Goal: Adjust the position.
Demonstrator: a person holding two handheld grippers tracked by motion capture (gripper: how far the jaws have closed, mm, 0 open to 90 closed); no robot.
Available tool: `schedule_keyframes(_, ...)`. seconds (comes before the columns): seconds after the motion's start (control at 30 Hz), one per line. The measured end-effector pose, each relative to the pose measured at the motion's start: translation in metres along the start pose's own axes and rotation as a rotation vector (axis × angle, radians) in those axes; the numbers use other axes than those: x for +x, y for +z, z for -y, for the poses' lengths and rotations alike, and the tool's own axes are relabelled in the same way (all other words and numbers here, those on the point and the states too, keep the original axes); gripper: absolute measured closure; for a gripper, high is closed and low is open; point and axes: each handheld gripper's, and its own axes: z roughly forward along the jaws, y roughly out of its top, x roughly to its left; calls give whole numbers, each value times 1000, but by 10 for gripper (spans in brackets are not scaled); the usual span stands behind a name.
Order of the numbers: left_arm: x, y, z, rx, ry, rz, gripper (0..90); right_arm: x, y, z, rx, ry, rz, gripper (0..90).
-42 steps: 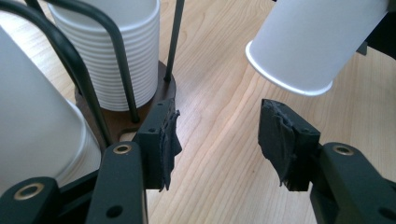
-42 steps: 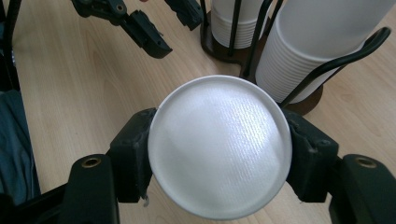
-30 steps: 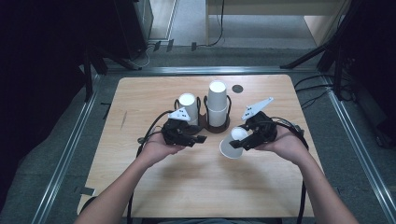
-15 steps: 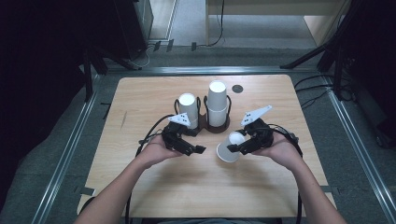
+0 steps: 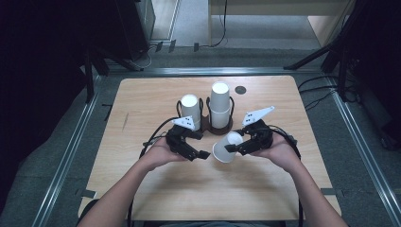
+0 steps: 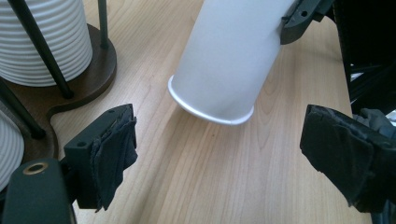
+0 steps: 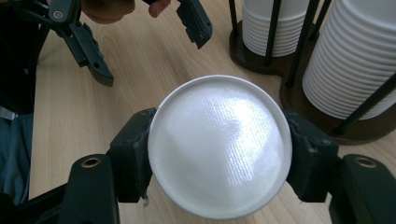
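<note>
Beside the rack, right tool [image 5: 236, 147] grips tilted cup [image 5: 226, 147].

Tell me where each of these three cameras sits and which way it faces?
High view: above the table's near edge, looking forward and down; both forearms show.
Left gripper view: on the left hand-held gripper, facing the white paper cup between its open jaws.
Right gripper view: on the right hand-held gripper, facing that cup's base.
All three share the cup and the dark wooden cup rack.

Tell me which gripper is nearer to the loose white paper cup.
Right. The right gripper is clamped on the cup near its base; the left gripper has just been opening, its jaws apart beside the cup's rim.
</note>
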Motion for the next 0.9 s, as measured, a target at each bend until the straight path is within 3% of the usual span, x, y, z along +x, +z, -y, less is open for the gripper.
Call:
schedule_keyframes(0.23,4,1,-2,68,12,-13,121,2,6,-4,-18,-8,-37,344)
schedule_keyframes(0.33,7,1,-3,57,-8,-3,130,3,8,-5,-25,-6,-47,344)
schedule_keyframes(0.43,8,3,-6,91,5,-20,129,4,9,-5,-14,-9,-48,344)
schedule_keyframes(0.67,8,9,-10,103,10,2,133,5,11,-6,-5,-10,-58,343)
schedule_keyframes(0.77,7,11,-12,107,31,-23,132,5,12,-6,1,-7,-55,343)
schedule_keyframes(0.9,7,13,-13,105,23,-1,129,5,12,-7,-11,-5,-58,344)
